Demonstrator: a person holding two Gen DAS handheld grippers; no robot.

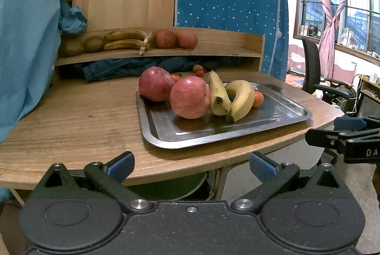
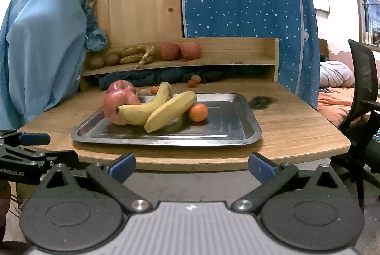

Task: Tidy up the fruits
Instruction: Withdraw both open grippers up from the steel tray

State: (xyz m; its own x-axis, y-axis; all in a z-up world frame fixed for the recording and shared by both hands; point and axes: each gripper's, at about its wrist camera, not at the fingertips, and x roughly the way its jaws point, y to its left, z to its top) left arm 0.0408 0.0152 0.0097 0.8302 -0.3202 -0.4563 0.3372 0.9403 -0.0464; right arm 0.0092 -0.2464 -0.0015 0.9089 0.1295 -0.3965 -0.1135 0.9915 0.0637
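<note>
A steel tray [image 1: 280, 122] [image 2: 237, 127] on the wooden table holds two red apples [image 1: 190, 100] [image 2: 114, 103], two yellow bananas [image 1: 239, 98] [image 2: 166, 110] and a small orange [image 1: 258, 98] [image 2: 198, 112]. The wooden shelf [image 1: 225, 51] [image 2: 237, 60] behind carries kiwis [image 1: 93, 44], brown bananas [image 1: 125, 39] [image 2: 135, 53] and two apples [image 1: 175, 39] [image 2: 180, 50]. My left gripper [image 1: 191, 166] is open and empty, before the table's front edge. My right gripper [image 2: 191, 166] is open and empty too; it shows at the right of the left wrist view [image 1: 344, 134].
Small fruits [image 1: 198, 70] [image 2: 193, 81] lie on the table behind the tray, by dark blue cloth [image 1: 133, 67]. A light blue garment [image 2: 42, 53] hangs at left. An office chair [image 2: 361, 98] stands right of the table. A dark stain [image 2: 261, 102] marks the tabletop.
</note>
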